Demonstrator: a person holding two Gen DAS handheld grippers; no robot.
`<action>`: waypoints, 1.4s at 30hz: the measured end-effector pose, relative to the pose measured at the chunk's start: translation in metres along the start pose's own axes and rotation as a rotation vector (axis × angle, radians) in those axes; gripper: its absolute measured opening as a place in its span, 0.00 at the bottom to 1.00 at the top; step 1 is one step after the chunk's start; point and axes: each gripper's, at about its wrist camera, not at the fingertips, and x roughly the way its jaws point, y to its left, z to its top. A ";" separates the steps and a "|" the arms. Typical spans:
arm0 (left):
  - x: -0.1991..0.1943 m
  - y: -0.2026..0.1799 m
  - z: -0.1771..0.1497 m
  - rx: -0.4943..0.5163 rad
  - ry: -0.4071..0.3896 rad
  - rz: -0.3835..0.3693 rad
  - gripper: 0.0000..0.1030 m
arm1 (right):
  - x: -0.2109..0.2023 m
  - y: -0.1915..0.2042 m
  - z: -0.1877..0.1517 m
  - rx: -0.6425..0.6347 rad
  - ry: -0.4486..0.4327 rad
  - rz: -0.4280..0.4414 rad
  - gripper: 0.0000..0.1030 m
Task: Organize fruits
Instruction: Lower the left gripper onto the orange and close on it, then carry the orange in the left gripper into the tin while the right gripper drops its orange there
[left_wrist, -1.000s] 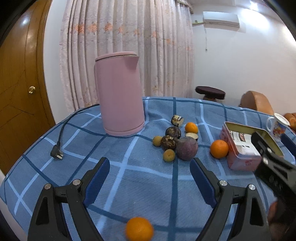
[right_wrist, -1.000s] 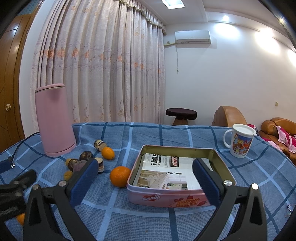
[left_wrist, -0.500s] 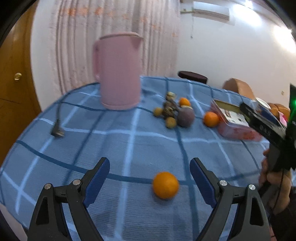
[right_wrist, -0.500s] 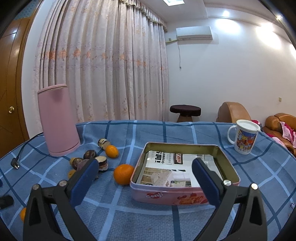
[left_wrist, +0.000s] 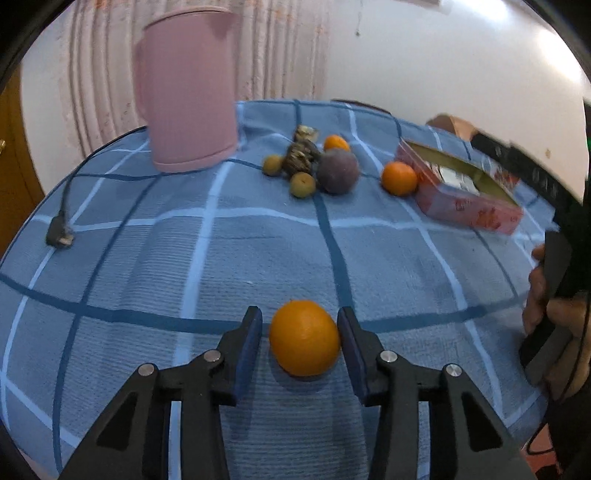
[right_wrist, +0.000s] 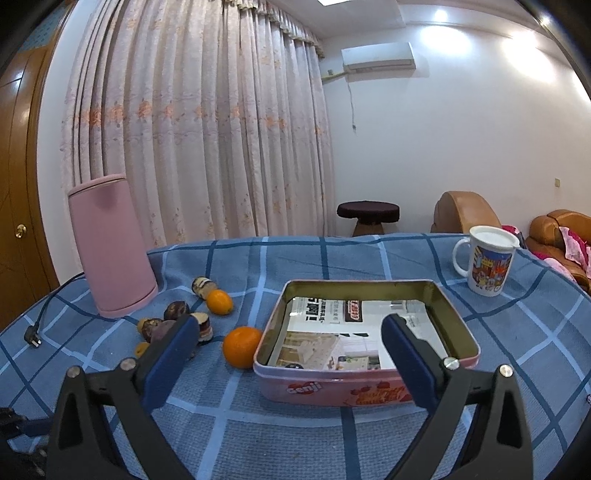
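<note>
With the tin (right_wrist: 365, 380) at the right wrist view's centre holding only paper, sorting has barely begun: the left gripper (left_wrist: 300, 338), its jaws just closing, flanks an orange (left_wrist: 304, 338) at lower centre without a sure clamp, the right gripper (right_wrist: 291, 350) gapes empty, and every other fruit waits on the tabletop (left_wrist: 258, 251).

On the tabletop (left_wrist: 258, 251), an orange (left_wrist: 304, 338) lay at the near edge between the fingers (left_wrist: 248, 345) of the left gripper (left_wrist: 300, 341). Farther back stood an electric kettle (left_wrist: 186, 85) at the left, its plug (left_wrist: 59, 236) lying near the left edge. To the kettle's right sat a cluster of small fruits (left_wrist: 314, 162), and right of that a second orange (left_wrist: 399, 178) just beside an open tin (left_wrist: 458, 188). Printed paper (right_wrist: 343, 332) lay inside the tin. A mug (right_wrist: 487, 260) stood behind the tin to its right. Beyond the tabletop were a stool (right_wrist: 367, 216) and a sofa (right_wrist: 554, 225).
</note>
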 end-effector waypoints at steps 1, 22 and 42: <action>0.003 -0.003 -0.001 0.009 0.008 -0.001 0.42 | 0.001 -0.001 0.000 0.004 0.005 0.002 0.98; -0.007 0.017 0.014 -0.039 -0.074 -0.060 0.36 | 0.070 0.055 0.023 -0.567 0.313 0.331 0.68; -0.005 0.037 0.029 -0.079 -0.094 -0.037 0.36 | 0.150 0.083 -0.002 -0.970 0.684 0.369 0.48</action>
